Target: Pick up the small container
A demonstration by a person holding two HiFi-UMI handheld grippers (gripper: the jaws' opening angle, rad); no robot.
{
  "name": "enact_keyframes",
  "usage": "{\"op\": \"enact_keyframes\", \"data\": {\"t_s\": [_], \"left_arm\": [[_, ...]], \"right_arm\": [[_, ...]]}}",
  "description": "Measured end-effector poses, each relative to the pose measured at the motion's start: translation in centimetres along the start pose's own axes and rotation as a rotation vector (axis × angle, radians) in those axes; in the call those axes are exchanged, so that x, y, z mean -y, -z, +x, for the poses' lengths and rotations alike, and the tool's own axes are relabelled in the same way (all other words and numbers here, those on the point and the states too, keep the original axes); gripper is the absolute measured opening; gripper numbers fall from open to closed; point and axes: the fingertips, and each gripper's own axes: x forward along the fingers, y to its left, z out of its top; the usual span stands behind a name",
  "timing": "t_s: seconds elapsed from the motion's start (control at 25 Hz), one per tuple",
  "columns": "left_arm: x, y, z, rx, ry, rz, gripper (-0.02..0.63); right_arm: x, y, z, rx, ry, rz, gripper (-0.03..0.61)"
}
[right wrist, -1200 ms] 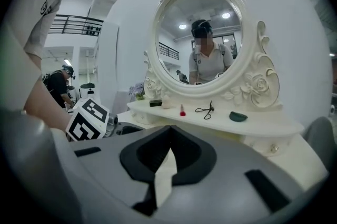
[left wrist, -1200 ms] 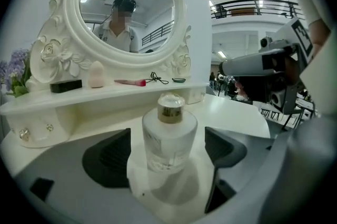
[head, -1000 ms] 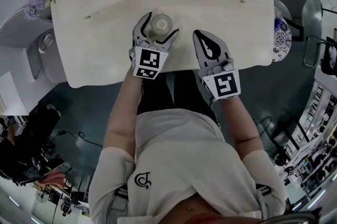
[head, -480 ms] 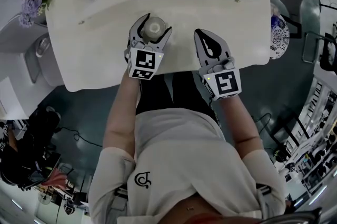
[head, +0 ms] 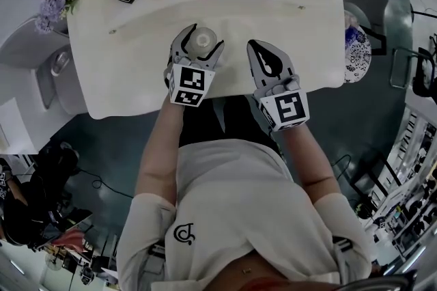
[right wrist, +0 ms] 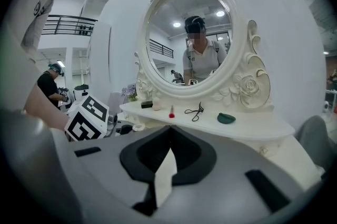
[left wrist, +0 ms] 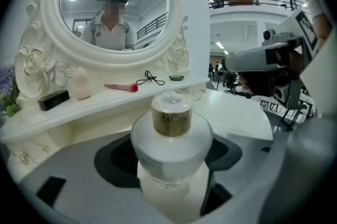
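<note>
Counter [head: 136, 57], with the small container [head: 203, 42] near the middle of its front edge, clasped at its wide white body by the left tool [head: 198, 33]. The right tool [head: 259, 47] beside it is closed and empty. The container appears light, rigid and smooth, likely slippery and breakable, so grip the body, not the narrow cap.

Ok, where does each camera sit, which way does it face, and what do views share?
Head view: on the person's head, looking steeply down at the vanity table; shows torso, both arms, left tongs, right tongs.
Left gripper view: on the left tongs, facing the mirror; its jaws are closed on the small container.
Right gripper view: on the right tongs, facing the mirror; jaws together, empty.
Shared: all three show the eyelash curler and pink brush.
</note>
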Motion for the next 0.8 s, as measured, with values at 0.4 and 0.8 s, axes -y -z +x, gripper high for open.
{"op": "enact_keyframes", "data": {"t_s": [0.4, 0.8], "left_arm": [[0.4, -7.6, -6.5, 0.125, -0.008, 0.000, 0.351], [1.3, -14.1, -14.1, 0.267, -0.068, 0.047, 0.350]], "right_arm": [[-1.0, -4.5, -1.6, 0.077, -0.012, -0.037, 0.006], [-2.4, -7.7, -3.6, 0.148, -0.039, -0.069, 0.006]]}}
